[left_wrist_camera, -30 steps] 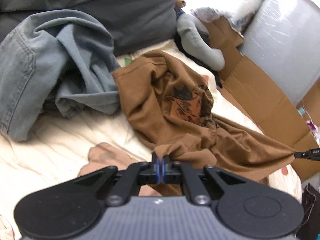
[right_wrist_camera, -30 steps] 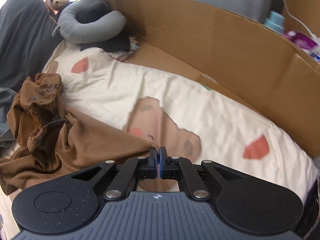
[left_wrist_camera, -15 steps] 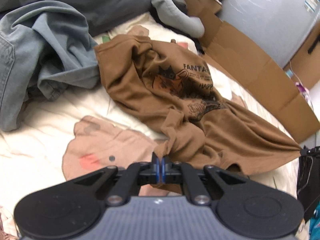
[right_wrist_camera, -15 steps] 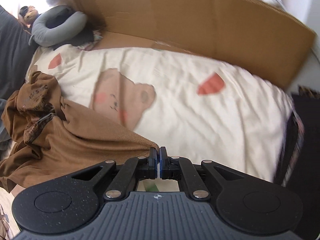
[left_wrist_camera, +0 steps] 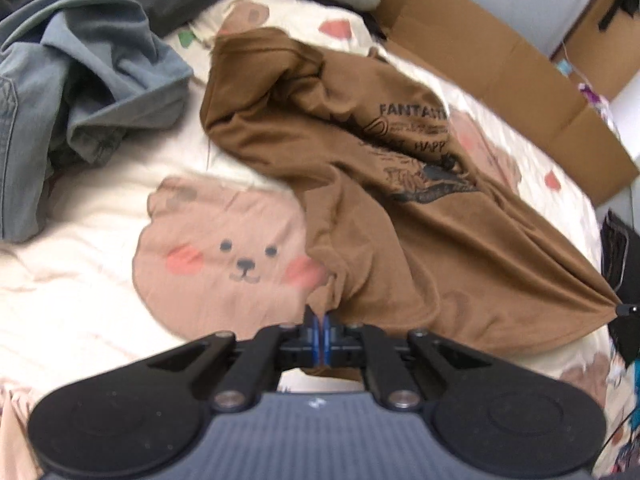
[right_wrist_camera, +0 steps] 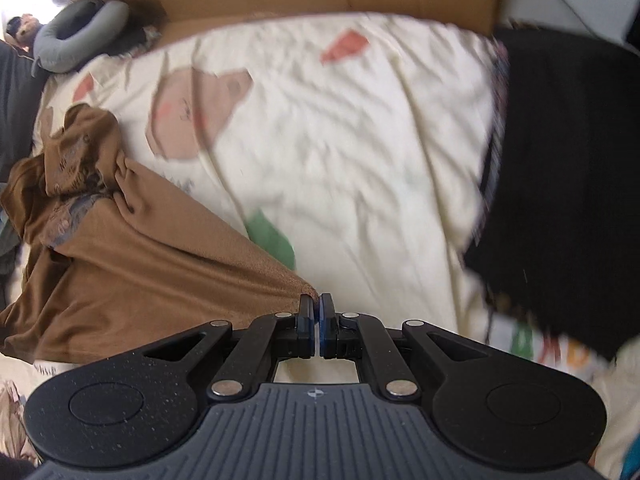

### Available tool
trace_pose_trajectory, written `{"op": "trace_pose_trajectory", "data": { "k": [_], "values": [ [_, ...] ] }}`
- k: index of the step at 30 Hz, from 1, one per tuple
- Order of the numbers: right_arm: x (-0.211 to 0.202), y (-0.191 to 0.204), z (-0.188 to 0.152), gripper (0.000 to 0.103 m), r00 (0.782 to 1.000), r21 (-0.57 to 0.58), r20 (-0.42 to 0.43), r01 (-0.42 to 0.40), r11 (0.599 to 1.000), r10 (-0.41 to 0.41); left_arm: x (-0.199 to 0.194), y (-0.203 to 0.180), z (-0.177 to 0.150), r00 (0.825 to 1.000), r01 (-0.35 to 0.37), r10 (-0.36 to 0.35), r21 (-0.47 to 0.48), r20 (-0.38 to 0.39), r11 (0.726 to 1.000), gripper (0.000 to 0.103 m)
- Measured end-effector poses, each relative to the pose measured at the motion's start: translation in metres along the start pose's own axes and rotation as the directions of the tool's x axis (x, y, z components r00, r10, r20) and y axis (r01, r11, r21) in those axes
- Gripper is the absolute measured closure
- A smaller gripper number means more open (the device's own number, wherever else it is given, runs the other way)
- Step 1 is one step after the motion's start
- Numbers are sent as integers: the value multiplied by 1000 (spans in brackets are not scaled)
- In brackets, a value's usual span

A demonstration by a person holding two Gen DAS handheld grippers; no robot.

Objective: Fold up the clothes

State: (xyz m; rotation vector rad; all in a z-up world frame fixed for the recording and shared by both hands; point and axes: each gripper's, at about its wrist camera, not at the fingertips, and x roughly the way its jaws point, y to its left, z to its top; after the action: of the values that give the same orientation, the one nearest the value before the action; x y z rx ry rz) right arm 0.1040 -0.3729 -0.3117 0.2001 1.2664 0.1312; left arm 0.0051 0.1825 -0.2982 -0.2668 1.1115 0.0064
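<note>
A brown printed T-shirt (left_wrist_camera: 400,208) lies stretched and creased across a cream bedsheet with bear prints (left_wrist_camera: 100,312). My left gripper (left_wrist_camera: 321,320) is shut on one bunched edge of the shirt, close to the sheet. My right gripper (right_wrist_camera: 316,312) is shut on another corner of the same shirt (right_wrist_camera: 132,264), which it pulls taut to a point. That gripper's tip also shows at the right edge of the left wrist view (left_wrist_camera: 628,309).
Crumpled blue-grey denim clothes (left_wrist_camera: 80,80) lie at the left. A grey neck pillow (right_wrist_camera: 76,32) sits at the head of the bed. Flattened cardboard (left_wrist_camera: 500,64) borders the far side. A black garment (right_wrist_camera: 560,184) lies at the right.
Both grippers have pulled back with the shirt in them, so it spread out and shifted toward me. The printed lettering and a bear face on the sheet have come into view.
</note>
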Motion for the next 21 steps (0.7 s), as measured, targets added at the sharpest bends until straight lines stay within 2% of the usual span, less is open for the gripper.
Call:
{"op": "trace_pose_trajectory", "data": {
  "k": [4, 7, 9, 12, 17, 21],
  "values": [
    [-3, -14, -29, 103, 997, 26, -47, 66, 997, -65, -3, 1, -13, 998, -19, 19, -2, -56, 1000, 101],
    [-8, -34, -47, 103, 992, 86, -84, 96, 992, -89, -5, 4, -21, 996, -35, 34, -3, -88, 999, 101],
    [-12, -38, -56, 103, 992, 75, -85, 101, 992, -95, -9, 5, -26, 993, -51, 50, -1, -107, 999, 101],
    [-13, -39, -53, 103, 997, 91, -56, 65, 994, -60, -16, 13, -33, 988, -82, 80, -12, -129, 997, 101],
    [-6, -19, -27, 102, 1000, 32, 20, -21, 999, 20, -28, 27, -43, 977, -140, 132, -36, -166, 990, 101],
    [12, 6, -1, 99, 994, -37, 38, -106, 994, 107, -36, 37, -50, 966, -182, 174, -26, -190, 983, 101]
  ]
}}
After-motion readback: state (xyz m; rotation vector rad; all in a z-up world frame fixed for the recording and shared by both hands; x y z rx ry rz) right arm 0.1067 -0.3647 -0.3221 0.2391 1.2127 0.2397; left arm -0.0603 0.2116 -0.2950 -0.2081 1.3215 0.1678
